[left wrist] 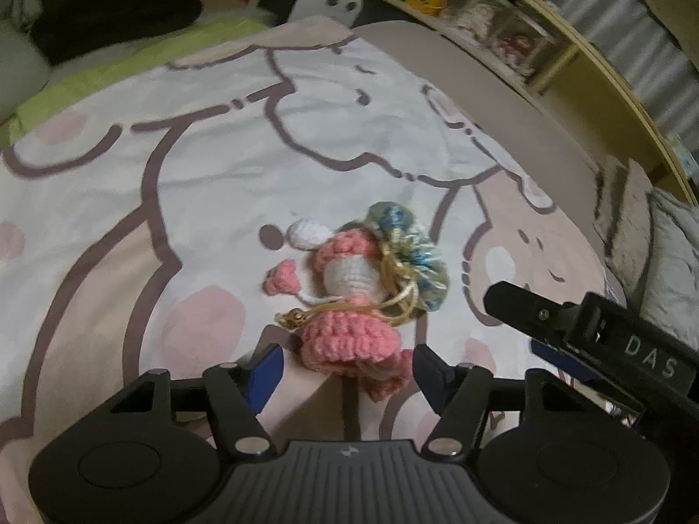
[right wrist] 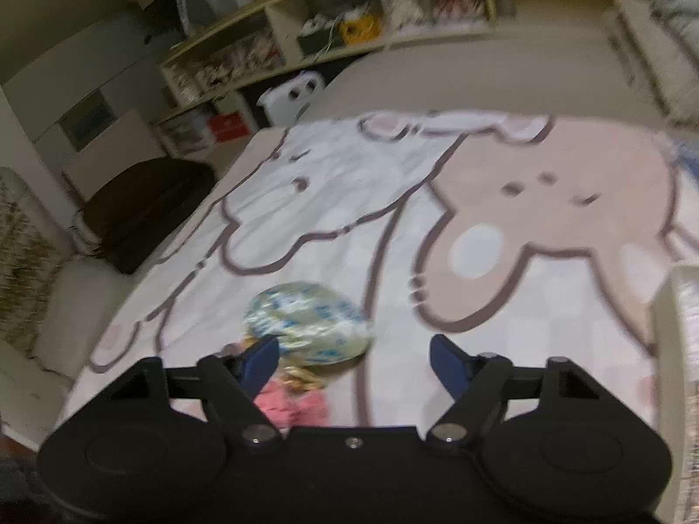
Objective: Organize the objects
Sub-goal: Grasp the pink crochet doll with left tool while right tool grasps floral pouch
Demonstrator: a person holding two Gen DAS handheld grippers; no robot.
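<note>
A crocheted pink and white doll (left wrist: 345, 305) with a gold cord lies on the cartoon-print bed cover (left wrist: 196, 166). A shiny blue-green pouch (left wrist: 406, 257) rests against its head. My left gripper (left wrist: 349, 371) is open, and the doll's pink lower end lies between its blue pads without being pinched. One black finger (left wrist: 524, 305) of my right gripper reaches in from the right, close to the pouch. In the blurred right wrist view my right gripper (right wrist: 356, 364) stands open just short of the pouch (right wrist: 306, 323). The doll (right wrist: 290, 401) shows below, partly hidden behind the left finger.
Wooden shelves (left wrist: 502, 30) packed with small items run along the far side of the bed. A dark cushion (left wrist: 109, 8) and a white pillow sit at the far left. Grey pillows (left wrist: 664, 262) lie at the right. A pale object (right wrist: 681, 349) stands at the right edge.
</note>
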